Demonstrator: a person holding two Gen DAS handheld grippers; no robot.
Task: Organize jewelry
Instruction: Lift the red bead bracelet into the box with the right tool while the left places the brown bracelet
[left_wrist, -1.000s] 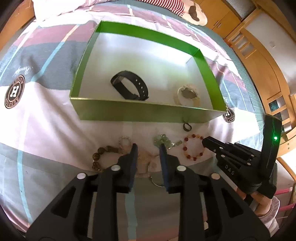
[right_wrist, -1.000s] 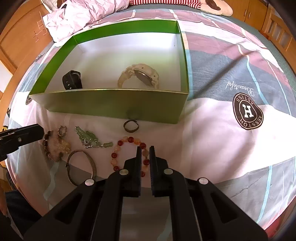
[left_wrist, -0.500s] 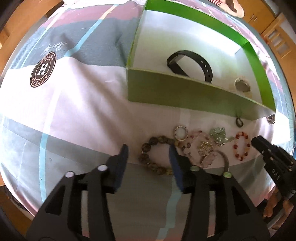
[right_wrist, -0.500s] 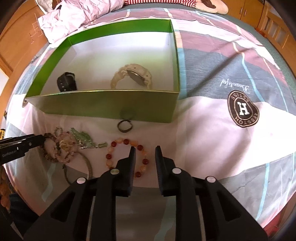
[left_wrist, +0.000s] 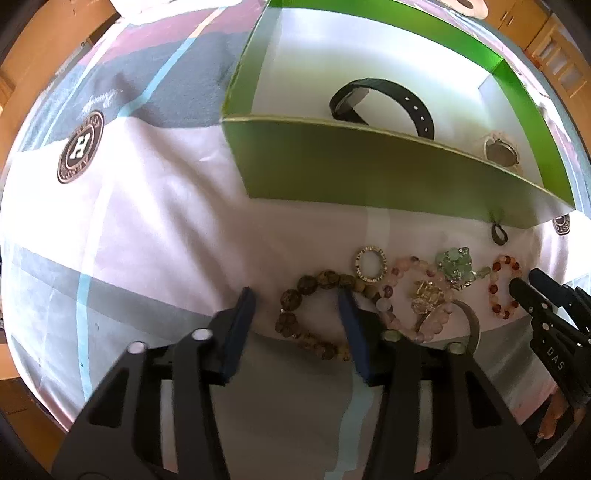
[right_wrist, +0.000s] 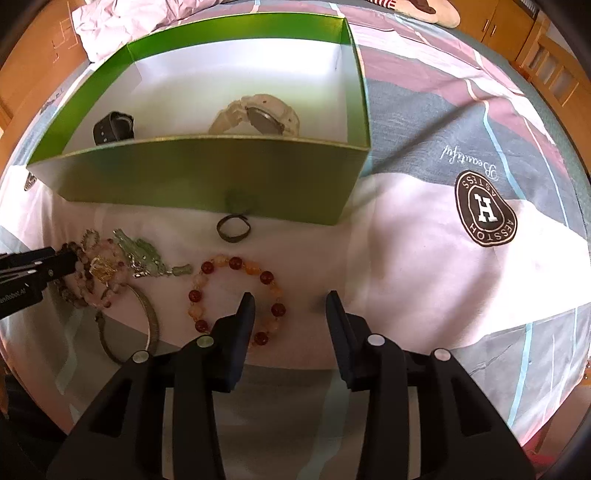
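1. The open green cardboard box (right_wrist: 207, 177) sat on the patterned bed sheet (right_wrist: 424, 258), holding a black strap watch (left_wrist: 384, 101) and a cream watch (right_wrist: 258, 116).
2. Just before the box's near wall, the left gripper (left_wrist: 297, 308) had been closing, its jaws apart astride the brown bead bracelet (left_wrist: 310, 314).
3. Nearby, the right gripper (right_wrist: 290, 308) had been opening, one jaw inside the red-orange bead bracelet (right_wrist: 236, 295), gripping nothing.

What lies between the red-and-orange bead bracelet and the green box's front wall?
A small dark ring on the bedsheet, between the bracelet and the box; right wrist view.
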